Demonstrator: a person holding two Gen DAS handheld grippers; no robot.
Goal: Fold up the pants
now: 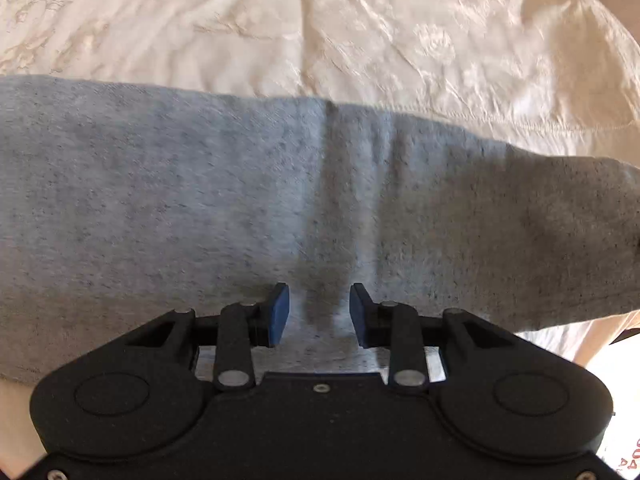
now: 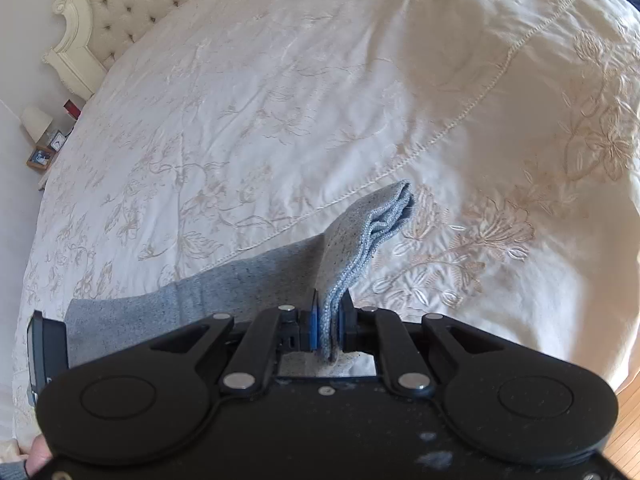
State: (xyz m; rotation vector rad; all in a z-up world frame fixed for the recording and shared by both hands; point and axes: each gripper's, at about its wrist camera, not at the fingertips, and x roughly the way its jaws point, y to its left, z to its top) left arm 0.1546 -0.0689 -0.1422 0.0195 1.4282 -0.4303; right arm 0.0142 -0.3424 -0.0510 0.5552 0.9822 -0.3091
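On the bed, over a cream embroidered cover (image 2: 280, 120), the grey pants (image 1: 240, 200) lie stretched as a broad band from side to side in the left wrist view. The left gripper (image 1: 319, 314) sits low over the cloth with its blue pads (image 1: 280, 312) apart and nothing between them; a shallow crease in the fabric runs away from the gap. Whether the pads touch the cloth cannot be told.

The right gripper (image 2: 329, 330) has its pads pressed together on a bunched edge of the pants (image 2: 352, 248), several layers thick (the stitched hems show as pale blue ridges). That edge stands up from the pads and flops toward the right, its end hanging above the cover. The rest of the garment trails off to the left, low on the bed.

At the far left of the right wrist view stand a tufted headboard (image 2: 132, 4) and a nightstand (image 2: 44, 168) crowded with a lamp (image 2: 36, 122), a small clock (image 2: 58, 142) and a framed photo (image 2: 40, 157). A strip of wood floor (image 2: 628, 432) shows at the lower right.
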